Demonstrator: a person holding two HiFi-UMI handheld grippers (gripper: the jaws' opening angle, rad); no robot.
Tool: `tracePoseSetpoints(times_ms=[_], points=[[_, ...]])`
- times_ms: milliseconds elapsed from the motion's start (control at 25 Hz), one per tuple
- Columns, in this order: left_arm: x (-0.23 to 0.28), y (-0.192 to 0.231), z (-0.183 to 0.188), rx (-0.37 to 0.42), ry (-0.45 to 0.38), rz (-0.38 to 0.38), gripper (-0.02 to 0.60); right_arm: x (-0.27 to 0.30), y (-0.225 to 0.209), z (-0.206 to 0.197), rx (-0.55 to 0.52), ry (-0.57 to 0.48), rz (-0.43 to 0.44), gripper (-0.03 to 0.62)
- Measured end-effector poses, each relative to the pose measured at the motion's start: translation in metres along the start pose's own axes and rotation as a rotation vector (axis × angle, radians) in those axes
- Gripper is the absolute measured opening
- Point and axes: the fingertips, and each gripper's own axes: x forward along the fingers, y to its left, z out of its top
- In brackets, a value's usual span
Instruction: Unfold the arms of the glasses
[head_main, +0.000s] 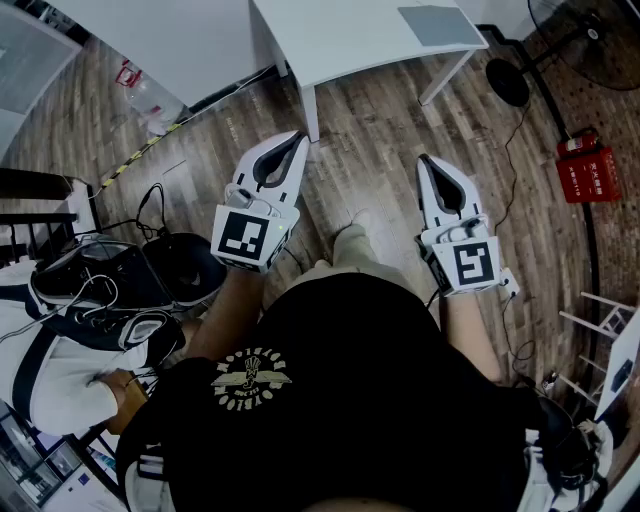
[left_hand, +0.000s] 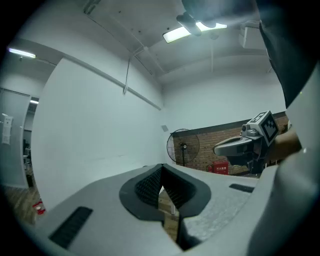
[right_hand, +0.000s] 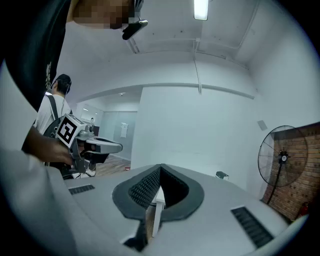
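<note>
No glasses show in any view. In the head view my left gripper (head_main: 297, 139) and right gripper (head_main: 425, 160) are held level side by side over the wooden floor, both pointing toward a white table (head_main: 340, 45). Both are shut with nothing between the jaws. In the left gripper view its own jaws (left_hand: 162, 169) meet at the tip, and the right gripper (left_hand: 235, 146) shows at the right. In the right gripper view its jaws (right_hand: 160, 170) are likewise closed and empty, with the left gripper (right_hand: 102, 146) at the left.
A grey flat item (head_main: 437, 22) lies on the white table. A standing fan (head_main: 590, 40) and a red box (head_main: 590, 168) are at the right by a brick wall. Dark bags and cables (head_main: 120, 285) and another person (head_main: 50, 380) are at the left.
</note>
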Motion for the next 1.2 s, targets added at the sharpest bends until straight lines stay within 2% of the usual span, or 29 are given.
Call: tracePoseSetpoints(times_ms=[360,600,720,960,1200], points=[[0.037,0.025,-0.001,-0.007,-0.016,0.015,0.006,0.035,-0.030,-0.004,0.039,-0.001,0.005,-0.002],[0.078,0.038,-0.001,0.034,-0.040,-0.022,0.006,0.051,-0.051,-0.029,0.103,0.040,-0.002,-0.002],[0.092,0.042,0.004,0.013,-0.059,-0.014,0.006,0.058,-0.059,-0.034,0.133,0.037,-0.005,-0.002],[0.104,0.058,-0.019,-0.018,0.048,0.022,0.006,0.071,-0.072,-0.033,0.151,0.024,-0.002,-0.002],[0.132,0.062,-0.016,-0.048,0.046,0.030,0.006,0.090,-0.103,-0.032,0.170,0.032,0.015,-0.002]])
